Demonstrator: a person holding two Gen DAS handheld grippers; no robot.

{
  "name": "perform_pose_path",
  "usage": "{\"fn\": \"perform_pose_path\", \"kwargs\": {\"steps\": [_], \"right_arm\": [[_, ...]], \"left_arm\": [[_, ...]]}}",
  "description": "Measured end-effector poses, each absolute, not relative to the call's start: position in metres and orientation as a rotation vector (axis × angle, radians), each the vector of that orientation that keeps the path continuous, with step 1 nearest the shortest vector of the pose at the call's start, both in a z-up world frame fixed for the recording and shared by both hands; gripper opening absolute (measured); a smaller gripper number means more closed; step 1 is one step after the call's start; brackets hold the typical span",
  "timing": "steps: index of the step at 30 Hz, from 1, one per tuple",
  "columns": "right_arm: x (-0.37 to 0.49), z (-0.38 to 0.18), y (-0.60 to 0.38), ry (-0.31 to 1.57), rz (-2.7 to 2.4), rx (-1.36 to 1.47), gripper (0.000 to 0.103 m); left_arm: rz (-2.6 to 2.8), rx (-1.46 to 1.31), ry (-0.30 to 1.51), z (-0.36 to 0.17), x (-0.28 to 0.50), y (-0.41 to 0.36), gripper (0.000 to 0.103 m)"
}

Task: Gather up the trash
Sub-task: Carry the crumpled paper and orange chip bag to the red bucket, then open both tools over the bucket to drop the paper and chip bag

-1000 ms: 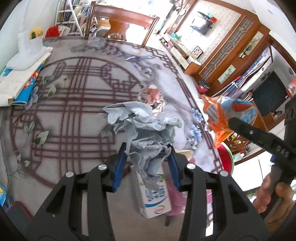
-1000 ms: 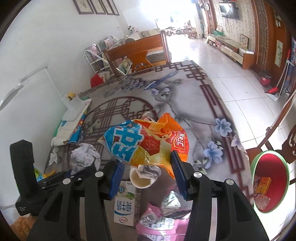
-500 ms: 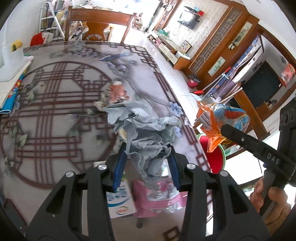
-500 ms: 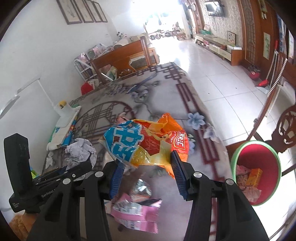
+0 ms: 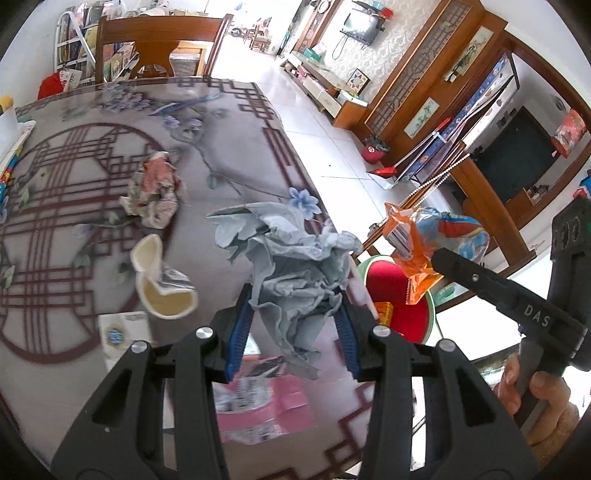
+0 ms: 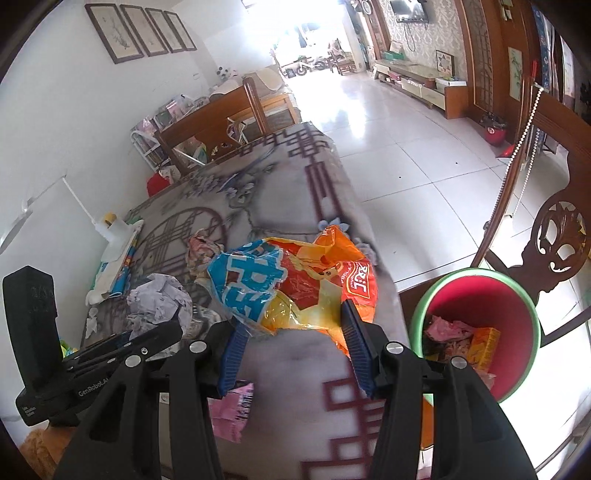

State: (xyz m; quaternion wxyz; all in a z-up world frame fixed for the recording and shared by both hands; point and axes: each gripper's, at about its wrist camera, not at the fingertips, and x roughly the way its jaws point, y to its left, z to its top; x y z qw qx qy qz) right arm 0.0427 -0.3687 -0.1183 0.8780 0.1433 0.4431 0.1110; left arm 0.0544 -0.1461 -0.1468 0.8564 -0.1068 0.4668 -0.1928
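Covering most of the left wrist view is a table [image 5: 221, 122] under a grey cloth printed with dark red lattice rings and pale blue flowers. Litter lies on it: a crumpled pinkish wrapper [image 5: 157, 192] at centre left, a torn cream paper cup [image 5: 159, 280] below it, a small white carton [image 5: 123, 334] at lower left, and a pink packet [image 5: 266, 398] at the bottom centre, partly behind the fingers. A wooden chair [image 5: 155, 44] stands at the table's far end, upper left. White floor tiles run to the upper right, toward wooden cabinets and a wall television.

The left gripper [image 5: 291, 328] has its blue pads pressed into a wad of crumpled grey paper [image 5: 291, 266], held in the middle of that frame above the cloth.

In the right wrist view the right gripper [image 6: 295, 347] is closed on an orange and blue snack bag [image 6: 291, 288], at frame centre over the table's edge. A red bin with a green rim [image 6: 417, 314] sits at lower right on the floor beside a carved chair [image 6: 554, 240], with wrappers and an orange box already inside. Framed pictures [image 6: 140, 31] hang on the white wall, upper left.
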Motion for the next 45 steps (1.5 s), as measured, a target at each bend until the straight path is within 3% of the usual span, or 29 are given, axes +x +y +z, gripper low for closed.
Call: {"fn": "perform_pose_path", "kwargs": {"steps": [32,45], "right_arm": [[0.019,-0.152,-0.552,0.959,-0.003,0.431,0.048],[-0.001,-0.16,-0.609,0.963,-0.106,0.504,0.048]], "left_arm": [[-0.582,-0.104,1.032,-0.159,0.077,-0.331,0.041],[-0.715,-0.04,1.134,-0.191,0.081,-0.408,0.041]]}}
